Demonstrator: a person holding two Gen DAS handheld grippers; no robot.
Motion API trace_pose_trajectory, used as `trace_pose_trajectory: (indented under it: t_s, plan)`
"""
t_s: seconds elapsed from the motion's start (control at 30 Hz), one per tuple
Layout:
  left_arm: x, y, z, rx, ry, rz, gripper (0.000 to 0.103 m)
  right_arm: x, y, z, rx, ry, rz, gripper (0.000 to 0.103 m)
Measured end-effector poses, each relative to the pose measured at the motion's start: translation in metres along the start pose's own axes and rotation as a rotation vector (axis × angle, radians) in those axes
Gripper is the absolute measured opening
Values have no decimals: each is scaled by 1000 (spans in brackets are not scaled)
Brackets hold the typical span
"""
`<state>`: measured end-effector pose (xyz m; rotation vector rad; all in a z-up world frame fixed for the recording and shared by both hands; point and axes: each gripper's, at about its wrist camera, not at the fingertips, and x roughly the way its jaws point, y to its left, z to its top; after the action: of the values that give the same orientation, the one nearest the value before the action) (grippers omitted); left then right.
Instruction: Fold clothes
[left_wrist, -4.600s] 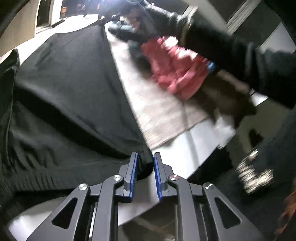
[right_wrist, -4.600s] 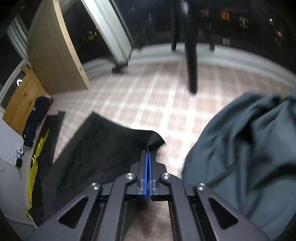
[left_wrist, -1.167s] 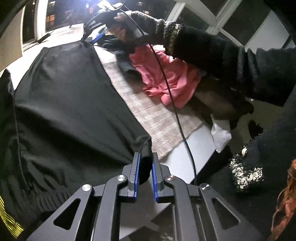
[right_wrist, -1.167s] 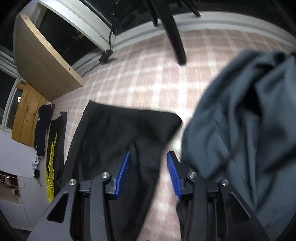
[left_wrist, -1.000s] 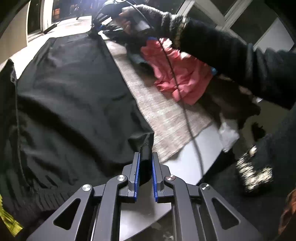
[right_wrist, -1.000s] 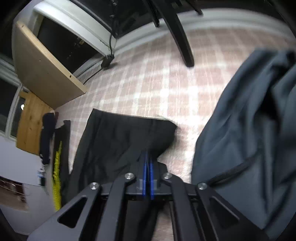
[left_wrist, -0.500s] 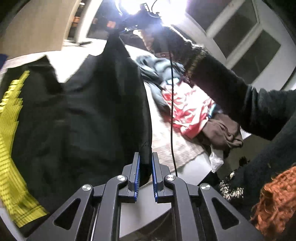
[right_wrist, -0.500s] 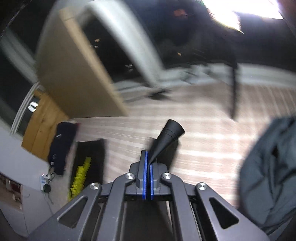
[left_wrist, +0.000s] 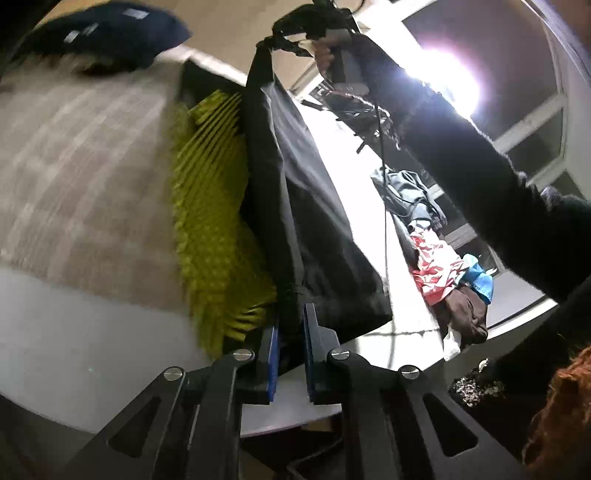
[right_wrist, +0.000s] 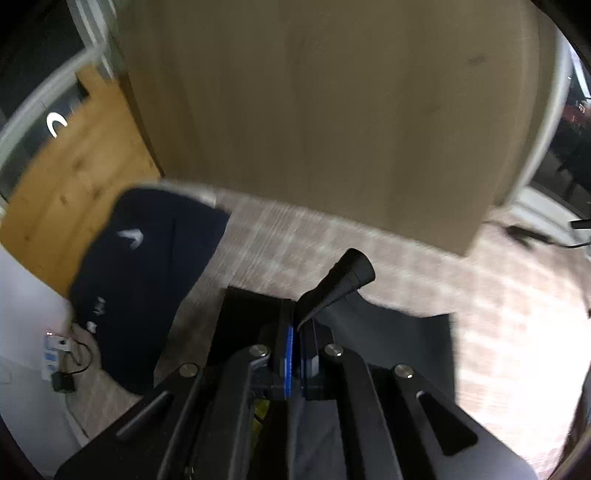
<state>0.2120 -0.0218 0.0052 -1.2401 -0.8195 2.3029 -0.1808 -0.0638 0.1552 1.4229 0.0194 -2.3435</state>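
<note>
Gripping one corner of the black fabric garment with yellow print (left_wrist: 295, 206), the left claw (left_wrist: 290, 332) stayed low at the table's (left_wrist: 74, 350) near edge; the raised right claw (right_wrist: 295, 332) pinched another corner overhead.

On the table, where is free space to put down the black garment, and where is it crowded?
Free: the checked cloth left of the black garment, up to the navy garment. Crowded: the clothes pile at the table's right edge.
</note>
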Motion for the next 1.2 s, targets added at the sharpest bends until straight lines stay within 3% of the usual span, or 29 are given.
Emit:
trace_pose_trajectory:
  t_s: [0.13,0.37,0.43,0.53,0.6,0.73,0.77,0.83,0.93,1.2]
  plan:
    - [-3,19,0,-14,6,-34,10,40,30,-7,-21,51,-28,2]
    - [-10,38,0,-25,20,-60,10,73,57,-2,-19,91,-37,2]
    - [-9,43,-1,-32,37,-62,10,82,61,-1,0,130,48,6]
    - [-11,44,-4,-25,90,-48,14,78,56,3,89,191,261,12]
    - [-20,46,-2,-20,107,-26,17,47,41,-1,109,120,288,24]
    - [-42,51,18,19,116,16,20,-2,12,-41,-45,17,1,24]
    - [-46,50,25,42,119,27,22,-7,-4,-49,-34,14,-22,24]
    - [-48,44,48,129,118,61,23,-11,-41,-59,44,12,-26,24]
    - [-33,36,79,217,141,51,23,-6,-80,-57,127,2,10,24]
    - [68,-41,79,414,320,-123,31,51,-98,-46,94,105,19,24]
